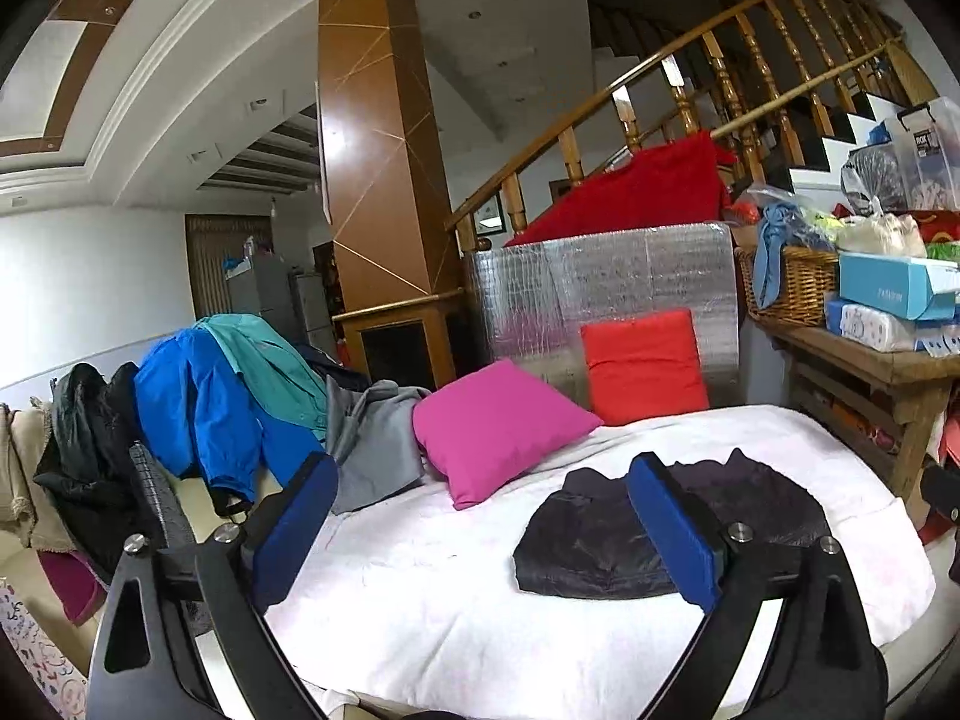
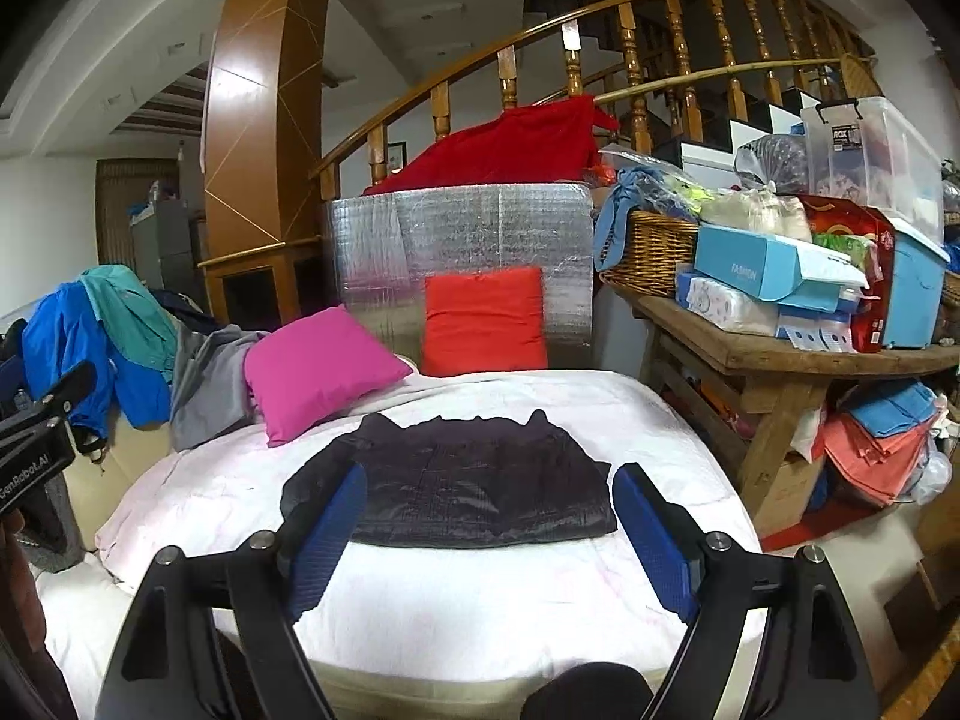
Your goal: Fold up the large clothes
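Note:
A dark, shiny garment (image 2: pixel 474 492) lies folded into a compact rectangle on the white bed cover (image 2: pixel 456 594); it also shows in the left wrist view (image 1: pixel 594 546). My right gripper (image 2: pixel 489 534) is open and empty, held just above the near edge of the garment. My left gripper (image 1: pixel 480 528) is open and empty, to the left of the garment, above the white cover (image 1: pixel 420 588). A pile of unfolded clothes, blue (image 1: pixel 198 408), teal and grey, lies at the left of the bed.
A pink cushion (image 1: pixel 498 426) and a red cushion (image 1: pixel 645 366) stand at the back of the bed against a silver foil panel (image 1: pixel 600 276). A wooden table (image 2: pixel 774 360) loaded with boxes and a wicker basket stands at the right. Stair railing behind.

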### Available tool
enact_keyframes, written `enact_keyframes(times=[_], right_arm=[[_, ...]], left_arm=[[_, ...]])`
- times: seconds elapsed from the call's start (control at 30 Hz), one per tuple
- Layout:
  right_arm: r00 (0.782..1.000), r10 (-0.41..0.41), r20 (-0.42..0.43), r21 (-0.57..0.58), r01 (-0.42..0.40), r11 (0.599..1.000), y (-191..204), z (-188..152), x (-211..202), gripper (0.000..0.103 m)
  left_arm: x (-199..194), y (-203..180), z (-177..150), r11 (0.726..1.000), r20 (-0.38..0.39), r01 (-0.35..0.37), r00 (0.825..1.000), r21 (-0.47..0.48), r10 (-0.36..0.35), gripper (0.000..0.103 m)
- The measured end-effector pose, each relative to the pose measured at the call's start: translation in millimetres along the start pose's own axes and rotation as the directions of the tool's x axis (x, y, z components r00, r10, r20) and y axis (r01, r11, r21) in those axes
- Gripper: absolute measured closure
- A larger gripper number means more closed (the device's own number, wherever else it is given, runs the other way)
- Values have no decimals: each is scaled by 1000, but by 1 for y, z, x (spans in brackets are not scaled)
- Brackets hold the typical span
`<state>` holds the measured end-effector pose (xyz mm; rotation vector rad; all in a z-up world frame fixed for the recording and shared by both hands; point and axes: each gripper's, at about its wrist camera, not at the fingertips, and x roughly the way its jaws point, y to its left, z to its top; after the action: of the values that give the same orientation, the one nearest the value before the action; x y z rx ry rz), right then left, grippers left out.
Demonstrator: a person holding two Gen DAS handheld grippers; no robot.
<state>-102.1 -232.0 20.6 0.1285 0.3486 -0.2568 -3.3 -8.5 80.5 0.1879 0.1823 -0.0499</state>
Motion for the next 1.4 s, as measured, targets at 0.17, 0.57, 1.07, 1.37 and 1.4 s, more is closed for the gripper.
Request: enact_keyframes(times=[0.17,0.57,1.07,1.37,1.4], right_arm=[[1000,17,7,-3,-17,1000,11,1,-15,16],[999,35,12,-8,-35,999,25,-2,-20,16],[999,31,-11,-16,-31,999,33,-5,-12,16],[999,39,-11,-6,-39,999,31,-5,-11,16],[999,38,-10,-7,-38,999,31,-5,-11,16]], left_arm=[[-14,6,4,1000,24,-15,1000,-14,15,3],[-22,15,4,999,28,-21,999,-31,22,3],[-20,18,-1,999,15,-22,1000,-39,22,3],[-20,20,-2,999,9,-25,1000,-43,25,3],[-20,20,-2,999,9,-27,1000,-44,27,3]])
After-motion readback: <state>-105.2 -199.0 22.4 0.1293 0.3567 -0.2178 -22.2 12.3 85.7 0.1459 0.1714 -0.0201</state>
